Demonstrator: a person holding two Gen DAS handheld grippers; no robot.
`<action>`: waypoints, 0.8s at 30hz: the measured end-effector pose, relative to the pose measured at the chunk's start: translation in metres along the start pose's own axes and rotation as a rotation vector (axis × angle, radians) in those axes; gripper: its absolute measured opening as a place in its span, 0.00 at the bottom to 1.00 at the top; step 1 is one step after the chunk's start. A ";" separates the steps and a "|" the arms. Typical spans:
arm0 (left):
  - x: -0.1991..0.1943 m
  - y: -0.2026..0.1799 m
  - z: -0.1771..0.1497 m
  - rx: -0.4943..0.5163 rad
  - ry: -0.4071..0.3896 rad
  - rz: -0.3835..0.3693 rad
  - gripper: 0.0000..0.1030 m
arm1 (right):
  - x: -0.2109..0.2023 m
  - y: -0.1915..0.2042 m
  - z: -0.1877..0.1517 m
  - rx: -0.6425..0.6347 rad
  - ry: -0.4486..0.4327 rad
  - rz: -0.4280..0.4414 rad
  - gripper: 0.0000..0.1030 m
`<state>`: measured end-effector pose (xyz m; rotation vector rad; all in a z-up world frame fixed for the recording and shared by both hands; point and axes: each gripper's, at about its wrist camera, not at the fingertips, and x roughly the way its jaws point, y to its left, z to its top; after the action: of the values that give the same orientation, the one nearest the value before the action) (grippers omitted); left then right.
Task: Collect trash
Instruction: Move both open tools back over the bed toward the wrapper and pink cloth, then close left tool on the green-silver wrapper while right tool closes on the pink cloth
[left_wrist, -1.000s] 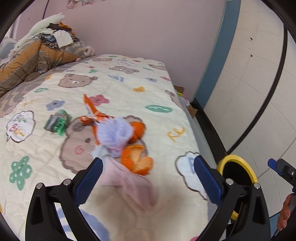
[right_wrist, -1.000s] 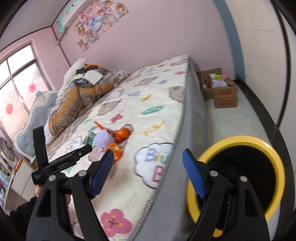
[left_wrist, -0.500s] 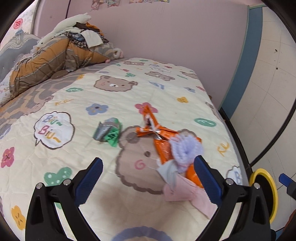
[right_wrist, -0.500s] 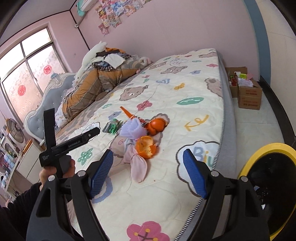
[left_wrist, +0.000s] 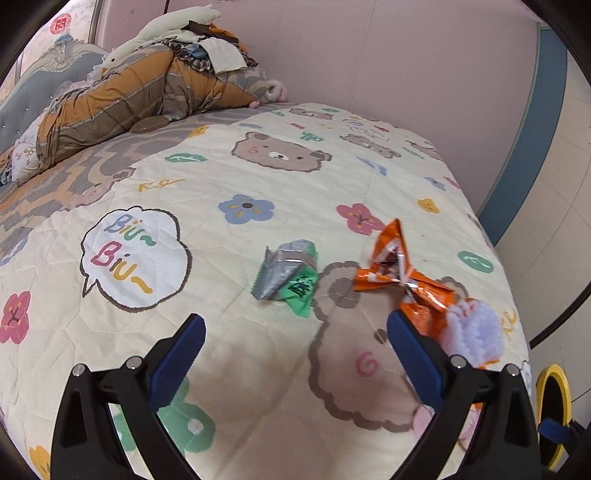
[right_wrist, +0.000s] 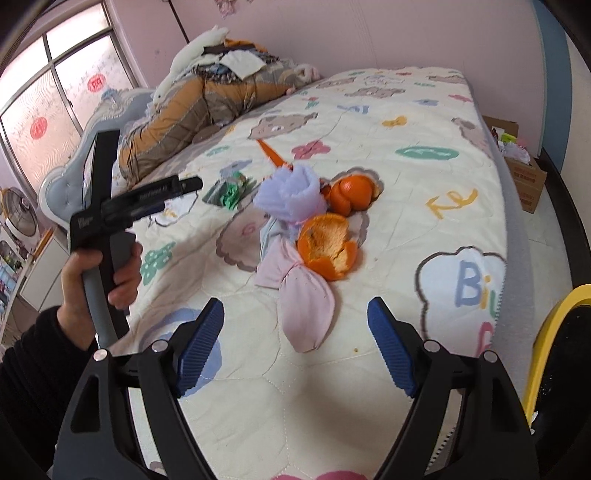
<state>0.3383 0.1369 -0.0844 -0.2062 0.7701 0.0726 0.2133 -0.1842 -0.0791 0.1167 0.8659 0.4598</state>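
Observation:
Trash lies on the bear-print bedspread (left_wrist: 258, 177). A silver and green wrapper (left_wrist: 290, 277) lies just ahead of my open, empty left gripper (left_wrist: 295, 341); it also shows in the right wrist view (right_wrist: 229, 190). An orange wrapper (left_wrist: 402, 280) lies to its right. Orange peels (right_wrist: 327, 245) (right_wrist: 352, 192), a lilac fluffy sock (right_wrist: 291, 192) and a pink sock (right_wrist: 301, 295) lie ahead of my open, empty right gripper (right_wrist: 295, 343). The left gripper's body (right_wrist: 122, 206) hovers left of the pile.
A yellow-rimmed black bin (right_wrist: 554, 354) stands on the floor at the bed's right edge; it also shows in the left wrist view (left_wrist: 552, 402). A rolled quilt with clothes (left_wrist: 147, 92) lies at the headboard. Cardboard boxes (right_wrist: 524, 173) stand beyond the bed.
Both grippers have swung left from the bin side toward the trash on the bed. The left gripper now faces the green wrapper. Both stay open and empty.

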 end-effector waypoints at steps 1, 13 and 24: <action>0.005 0.003 0.001 -0.003 0.009 0.006 0.92 | 0.006 0.002 -0.001 -0.006 0.010 -0.007 0.74; 0.066 0.012 0.022 -0.047 0.062 0.046 0.92 | 0.059 0.012 0.005 -0.028 0.098 -0.070 0.65; 0.102 -0.009 0.018 0.008 0.118 0.026 0.75 | 0.083 0.006 0.004 -0.017 0.124 -0.068 0.50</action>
<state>0.4250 0.1312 -0.1417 -0.1946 0.8902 0.0822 0.2605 -0.1419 -0.1336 0.0432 0.9843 0.4137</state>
